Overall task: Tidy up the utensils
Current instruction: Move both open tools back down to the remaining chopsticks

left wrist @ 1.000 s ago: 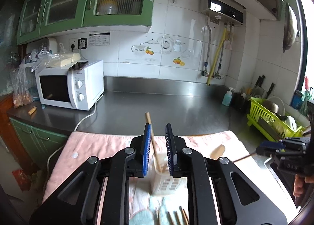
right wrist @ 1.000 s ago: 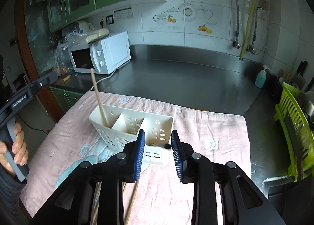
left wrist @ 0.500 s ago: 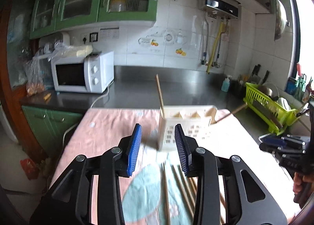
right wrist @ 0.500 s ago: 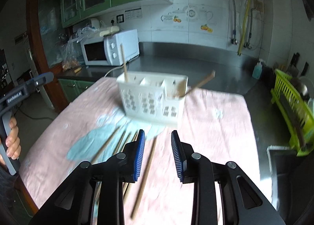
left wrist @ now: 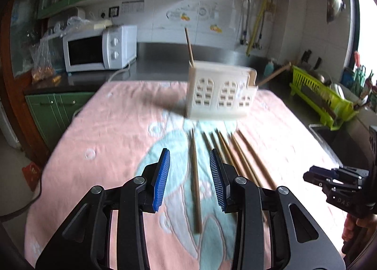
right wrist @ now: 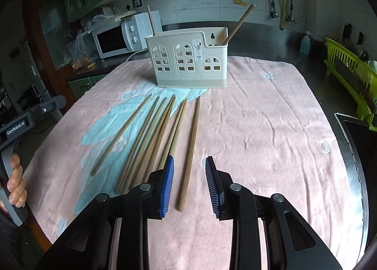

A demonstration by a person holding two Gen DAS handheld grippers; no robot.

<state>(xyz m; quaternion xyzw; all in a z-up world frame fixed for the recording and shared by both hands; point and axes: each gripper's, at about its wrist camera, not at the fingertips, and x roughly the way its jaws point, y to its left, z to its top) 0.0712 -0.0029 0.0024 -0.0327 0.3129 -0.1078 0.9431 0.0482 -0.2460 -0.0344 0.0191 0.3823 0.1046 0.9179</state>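
Pink towel (right wrist: 259,114) covers the counter, with a white utensil caddy (right wrist: 188,62) at upper centre holding two chopsticks. More loose chopsticks (right wrist: 150,135) fan out below it. Both the left gripper (left wrist: 189,178) and right gripper (right wrist: 188,184) hover released at lower centre, each framing one chopstick without touching.

"GenRobot.AI" stands in white letters on the grey body of the left gripper (right wrist: 16,128), seen from the right wrist; on the black housing of the right gripper (left wrist: 339,189), seen from the left wrist, the letters "DAS" show faintly; the sticker on the utensil holder (right wrist: 188,60) is too small to read
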